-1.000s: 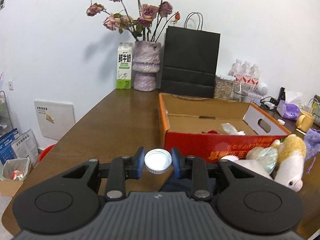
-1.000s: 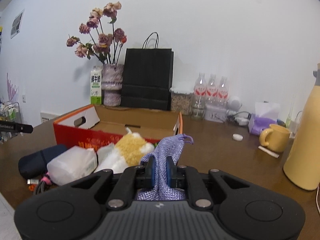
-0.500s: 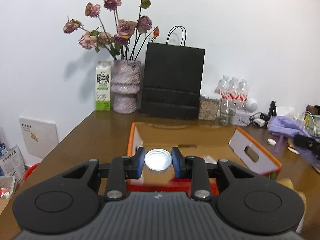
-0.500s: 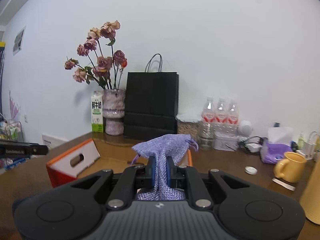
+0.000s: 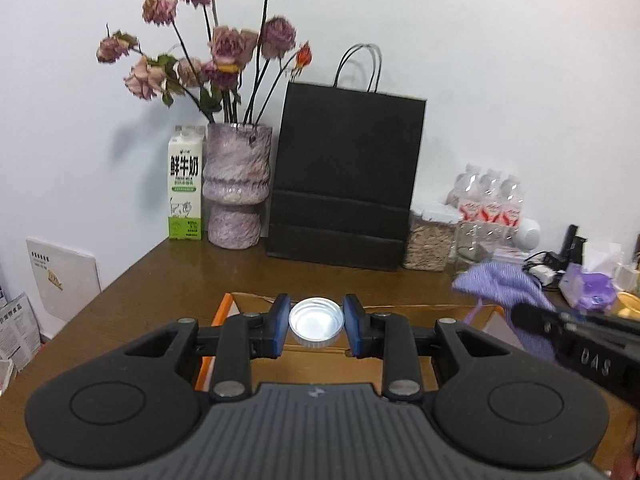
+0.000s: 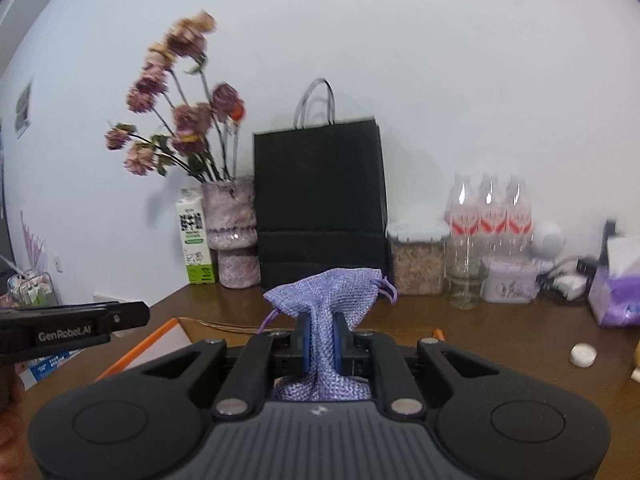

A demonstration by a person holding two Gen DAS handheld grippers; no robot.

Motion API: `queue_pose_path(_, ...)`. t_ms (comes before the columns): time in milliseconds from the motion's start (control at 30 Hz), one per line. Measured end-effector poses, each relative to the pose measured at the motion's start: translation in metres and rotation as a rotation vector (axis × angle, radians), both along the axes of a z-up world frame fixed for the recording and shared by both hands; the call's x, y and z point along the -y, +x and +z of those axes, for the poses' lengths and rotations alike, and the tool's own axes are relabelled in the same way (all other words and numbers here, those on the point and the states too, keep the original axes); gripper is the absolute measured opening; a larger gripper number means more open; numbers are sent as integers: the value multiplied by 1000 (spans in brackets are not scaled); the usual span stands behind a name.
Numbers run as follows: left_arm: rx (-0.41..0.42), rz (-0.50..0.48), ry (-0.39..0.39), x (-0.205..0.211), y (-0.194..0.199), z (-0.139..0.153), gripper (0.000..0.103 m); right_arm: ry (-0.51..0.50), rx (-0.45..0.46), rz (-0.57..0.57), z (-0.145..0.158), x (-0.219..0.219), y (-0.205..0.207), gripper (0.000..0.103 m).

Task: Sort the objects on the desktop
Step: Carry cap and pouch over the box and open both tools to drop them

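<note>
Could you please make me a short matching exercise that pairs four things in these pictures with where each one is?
Things:
1. bottle cap
2. purple pouch
3. milk carton
4. oat jar

Places:
A. left of the flower vase, by the wall
B. between the pads of the left hand-held gripper
C. right of the black paper bag
D. pinched in the right hand-held gripper

Pairs: 1-B, 2-D, 3-A, 4-C
</note>
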State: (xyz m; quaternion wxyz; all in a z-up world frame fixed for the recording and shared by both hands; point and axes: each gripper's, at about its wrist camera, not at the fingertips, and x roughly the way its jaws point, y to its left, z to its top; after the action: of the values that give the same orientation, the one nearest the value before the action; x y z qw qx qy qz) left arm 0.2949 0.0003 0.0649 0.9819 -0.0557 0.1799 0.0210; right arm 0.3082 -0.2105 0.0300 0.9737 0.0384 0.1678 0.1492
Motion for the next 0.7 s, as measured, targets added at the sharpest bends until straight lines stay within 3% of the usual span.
queue_pose_path(167, -83, 5, -14, 0, 20, -27, 29, -37, -61, -14, -20, 0, 9, 10)
queue_pose_path(700, -161, 35, 63, 5, 25, -54, 30, -74, -113, -20, -37, -7, 11, 14)
